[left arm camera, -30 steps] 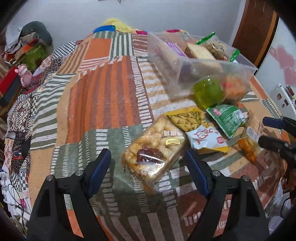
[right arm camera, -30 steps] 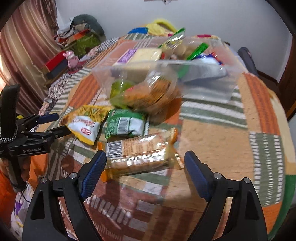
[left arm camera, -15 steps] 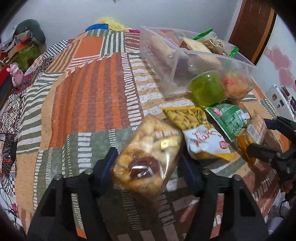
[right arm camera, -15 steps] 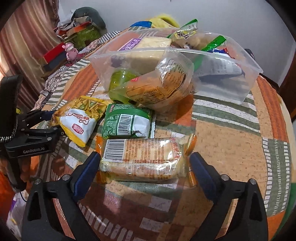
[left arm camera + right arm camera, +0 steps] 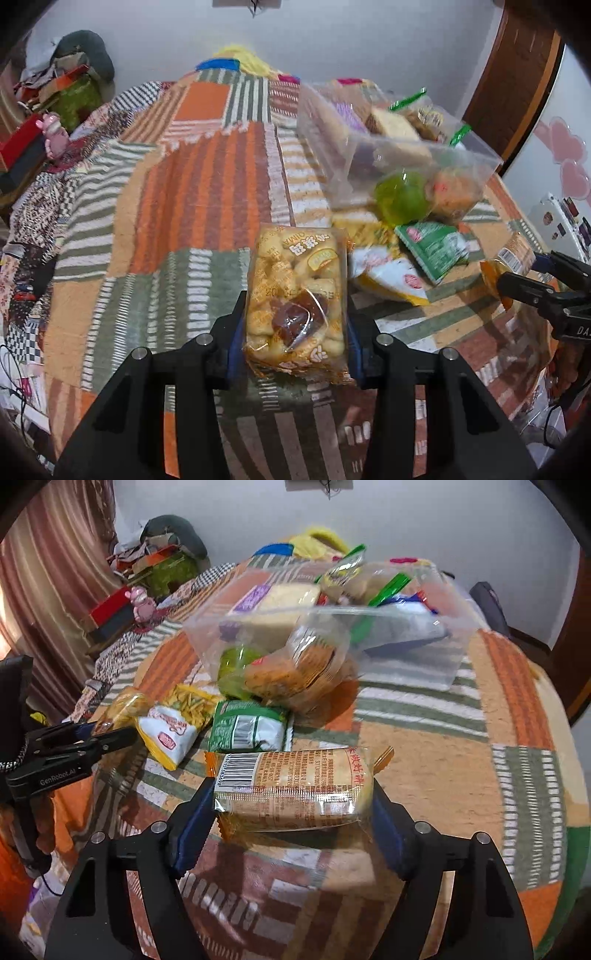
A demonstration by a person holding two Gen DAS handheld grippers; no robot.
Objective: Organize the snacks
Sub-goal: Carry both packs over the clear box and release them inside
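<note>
Left tongs point(image 5: 295, 328) have just clenched on the puffed-snack bag point(image 5: 295, 295), right tongs point(image 5: 293, 823) have just closed on the cracker pack point(image 5: 295, 786), both at six o'clock of the clear bin point(image 5: 406, 657).

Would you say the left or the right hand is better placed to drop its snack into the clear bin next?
Probably the right. Its tool grips the cracker pack with open cloth straight ahead to the clear bin. The left tool holds the puff bag, and the bin lies off to its right.
</note>
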